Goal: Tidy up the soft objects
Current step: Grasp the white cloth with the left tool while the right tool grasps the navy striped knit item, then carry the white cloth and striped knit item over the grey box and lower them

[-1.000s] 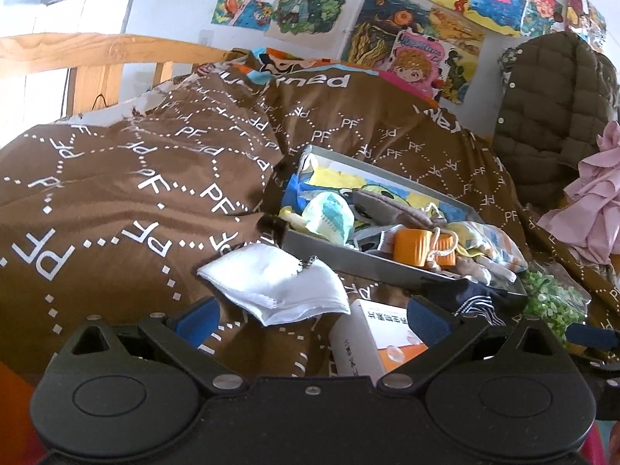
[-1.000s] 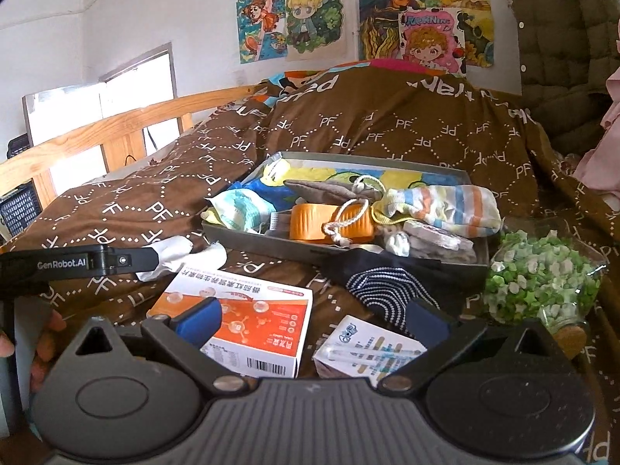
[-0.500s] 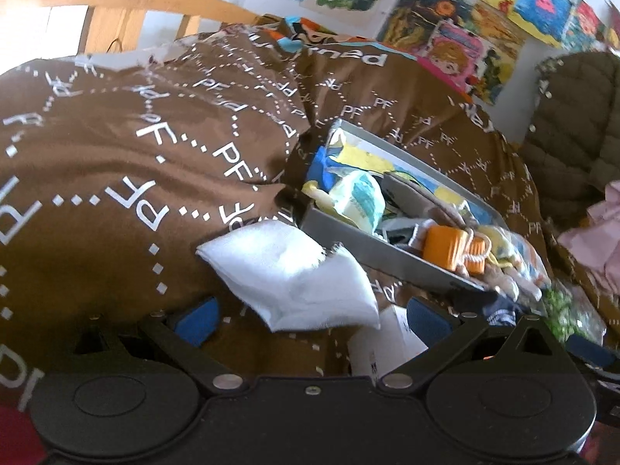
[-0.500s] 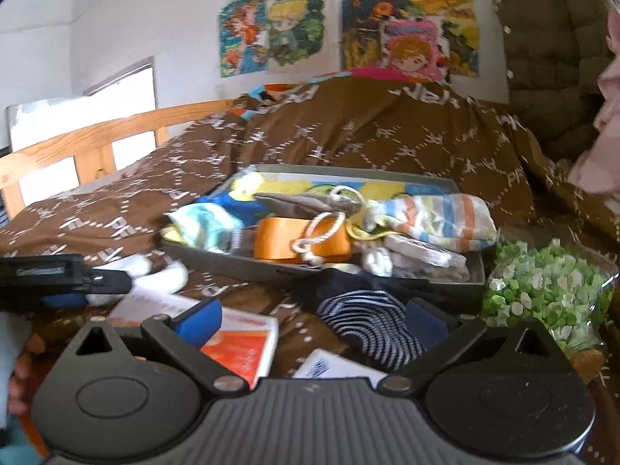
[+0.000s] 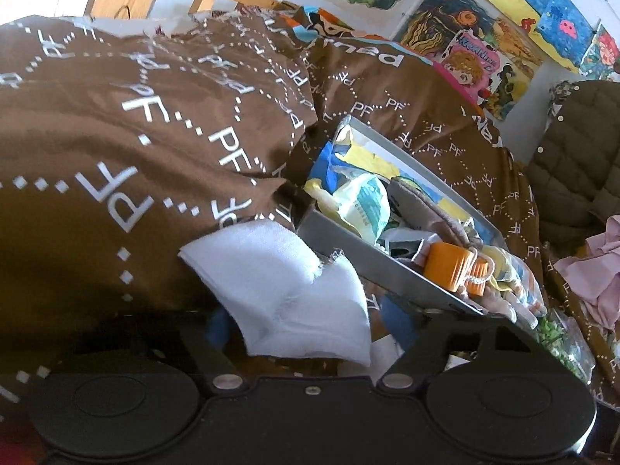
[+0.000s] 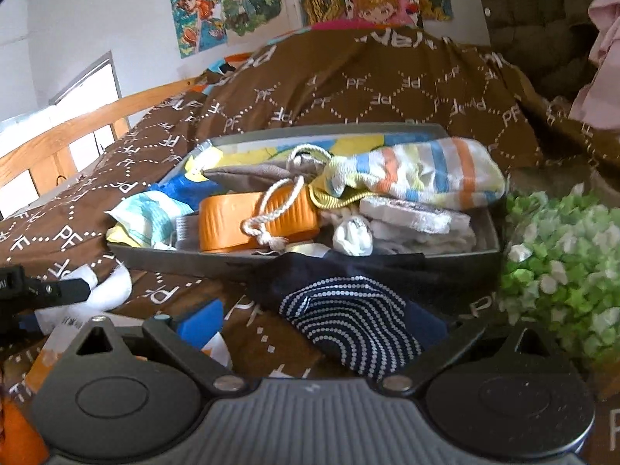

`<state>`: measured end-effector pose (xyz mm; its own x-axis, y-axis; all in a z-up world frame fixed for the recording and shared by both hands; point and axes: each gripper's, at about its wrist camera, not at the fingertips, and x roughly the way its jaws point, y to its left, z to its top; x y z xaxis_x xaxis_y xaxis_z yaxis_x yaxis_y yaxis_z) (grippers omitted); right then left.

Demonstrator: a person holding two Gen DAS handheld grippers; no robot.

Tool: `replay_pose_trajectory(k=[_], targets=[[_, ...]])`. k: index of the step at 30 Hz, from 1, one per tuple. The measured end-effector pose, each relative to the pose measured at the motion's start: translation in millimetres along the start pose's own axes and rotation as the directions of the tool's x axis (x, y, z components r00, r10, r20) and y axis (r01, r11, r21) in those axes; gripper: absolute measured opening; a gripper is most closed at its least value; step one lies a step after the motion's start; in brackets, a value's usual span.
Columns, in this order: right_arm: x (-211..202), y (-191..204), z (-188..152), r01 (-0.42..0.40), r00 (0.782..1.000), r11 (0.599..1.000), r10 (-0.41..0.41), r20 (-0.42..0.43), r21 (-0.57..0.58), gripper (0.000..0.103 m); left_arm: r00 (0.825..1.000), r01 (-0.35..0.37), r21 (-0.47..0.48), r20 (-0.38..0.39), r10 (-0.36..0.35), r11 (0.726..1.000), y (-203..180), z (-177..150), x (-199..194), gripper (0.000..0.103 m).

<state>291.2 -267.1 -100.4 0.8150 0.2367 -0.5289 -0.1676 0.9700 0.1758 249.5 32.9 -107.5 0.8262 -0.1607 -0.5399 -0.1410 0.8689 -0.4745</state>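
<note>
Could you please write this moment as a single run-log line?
left gripper: open around white cloth | right gripper: open over striped navy sock | grey tray: full

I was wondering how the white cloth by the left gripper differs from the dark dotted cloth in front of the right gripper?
The white cloth is plain, while the dark dotted cloth is navy with rows of pale dots. The white cloth lies on the brown blanket beside the grey tray; the dotted cloth drapes over the tray's near wall. Both are soft, crumpled, and outside the tray, each between open gripper fingers, ungripped.
</note>
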Motion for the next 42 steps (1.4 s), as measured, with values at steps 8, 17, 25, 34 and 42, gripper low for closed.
replay_pose_trajectory(k=[8,17,25,34,42], targets=[[24,-1,5,0.006,0.999,0.999,-0.003,-0.052,0.054,0.092,1.0,-0.004,0.016,-0.025,0.004,1.0,-4,6,12,0.036],[24,-2,5,0.019,0.998,0.998,-0.015,-0.067,0.052,0.07,0.997,0.052,0.056,-0.054,-0.049,0.997,-19,7,21,0.015],[19,-1,5,0.013,0.997,0.999,-0.01,-0.072,0.048,0.036,0.993,0.11,0.124,-0.062,-0.103,0.986,-44,6,19,0.013],[9,-5,7,-0.06,0.996,0.995,0.065,-0.066,0.079,0.015,0.989,0.14,0.169,-0.065,-0.131,0.976,-65,8,11,0.012],[-9,-8,17,-0.131,0.991,0.986,0.132,-0.006,0.104,0.009,0.983,0.18,0.234,-0.074,-0.167,0.956,-92,9,5,0.012]])
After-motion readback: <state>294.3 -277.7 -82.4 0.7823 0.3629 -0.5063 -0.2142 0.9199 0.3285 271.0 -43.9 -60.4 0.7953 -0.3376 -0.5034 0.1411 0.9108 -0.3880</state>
